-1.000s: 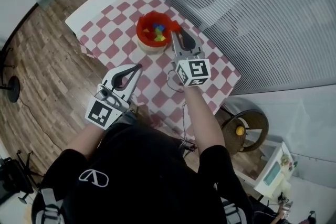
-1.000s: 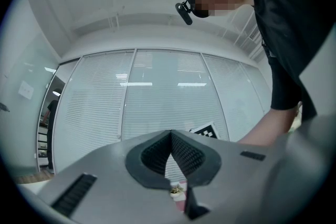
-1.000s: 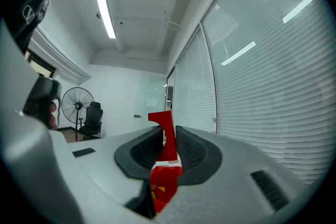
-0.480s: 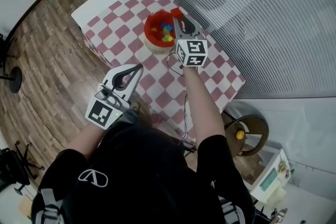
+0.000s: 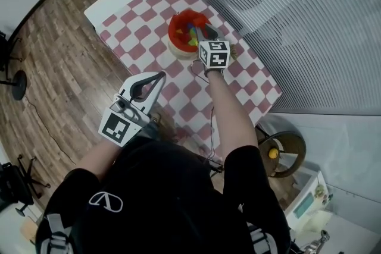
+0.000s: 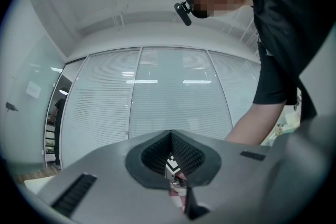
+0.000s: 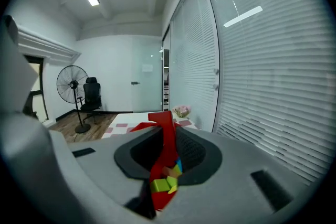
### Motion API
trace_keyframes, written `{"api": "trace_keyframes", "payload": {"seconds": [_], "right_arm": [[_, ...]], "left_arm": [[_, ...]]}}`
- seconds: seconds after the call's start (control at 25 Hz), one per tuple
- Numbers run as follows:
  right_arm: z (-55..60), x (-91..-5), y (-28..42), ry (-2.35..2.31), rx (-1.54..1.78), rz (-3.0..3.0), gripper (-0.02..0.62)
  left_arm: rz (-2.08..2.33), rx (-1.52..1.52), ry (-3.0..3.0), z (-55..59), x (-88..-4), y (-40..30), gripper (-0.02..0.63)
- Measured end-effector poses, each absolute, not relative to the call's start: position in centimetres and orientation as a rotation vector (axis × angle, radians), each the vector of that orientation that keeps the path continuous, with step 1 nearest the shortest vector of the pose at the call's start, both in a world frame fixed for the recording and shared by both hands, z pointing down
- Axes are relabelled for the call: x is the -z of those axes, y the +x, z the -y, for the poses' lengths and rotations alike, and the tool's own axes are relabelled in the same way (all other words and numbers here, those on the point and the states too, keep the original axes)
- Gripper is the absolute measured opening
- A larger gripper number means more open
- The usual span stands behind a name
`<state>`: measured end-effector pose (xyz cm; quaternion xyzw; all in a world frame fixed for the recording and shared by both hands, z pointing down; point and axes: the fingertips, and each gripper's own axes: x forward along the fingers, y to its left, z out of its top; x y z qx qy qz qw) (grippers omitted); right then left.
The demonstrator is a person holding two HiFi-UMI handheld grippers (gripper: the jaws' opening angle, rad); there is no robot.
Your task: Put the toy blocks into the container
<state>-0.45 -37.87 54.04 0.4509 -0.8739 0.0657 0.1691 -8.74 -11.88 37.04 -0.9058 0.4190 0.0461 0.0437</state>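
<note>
Right gripper view, right gripper [image 7: 168, 129] fingers pinching a flat red toy block [image 7: 166, 148], round red container [image 5: 174, 33] of coloured blocks [image 7: 163, 184] just beneath the fingers, left gripper [image 6: 170, 136] fingers pressed together, empty.

black short-sleeved shirt [image 5: 172, 199], white logo [image 5: 106, 201]; grey left hand-held gripper [image 5: 159, 75]

I count one table [image 5: 253, 83], one red bowl [image 5: 177, 27], one red block [image 7: 166, 139] apart from the pile, and several loose blocks [image 7: 163, 184] in the bowl: green, yellow, blue and orange, too bunched to number. Two grippers: left gripper [image 5: 159, 75], right gripper [image 5: 207, 30]. One fan [image 7: 71, 84], one office chair [image 7: 92, 95], one bunch of flowers [image 7: 182, 110], one person [image 5: 161, 199].
</note>
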Motion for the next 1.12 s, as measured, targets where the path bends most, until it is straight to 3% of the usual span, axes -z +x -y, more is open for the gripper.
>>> {"api": "trace_keyframes", "payload": {"seconds": [0.32, 0.4, 0.44, 0.76, 1.12], "right_arm": [[38.0, -57.0, -0.8, 1.231, -0.254, 2.414, 0.089], [38.1, -57.9, -1.0, 1.215, -0.265, 2.399, 0.181], [38.0, -58.1, -1.0, 1.208, -0.268, 2.395, 0.198], [37.5, -58.9, -0.7, 1.163, -0.258, 2.355, 0.263], [37.2, -54.5, 1.1, 1.282, -0.195, 2.422, 0.250]], "left_arm": [[-1.307, -0.129, -2.762, 11.6, -37.2, -9.3, 0.006], [-1.306, -0.126, -2.760, 11.6, -37.2, -9.3, 0.006], [-1.305, -0.125, -2.759, 11.5, -37.2, -9.3, 0.006], [-1.287, -0.125, -2.764, 11.5, -37.1, -9.0, 0.006], [-1.268, -0.128, -2.777, 11.0, -36.9, -8.8, 0.006]]}}
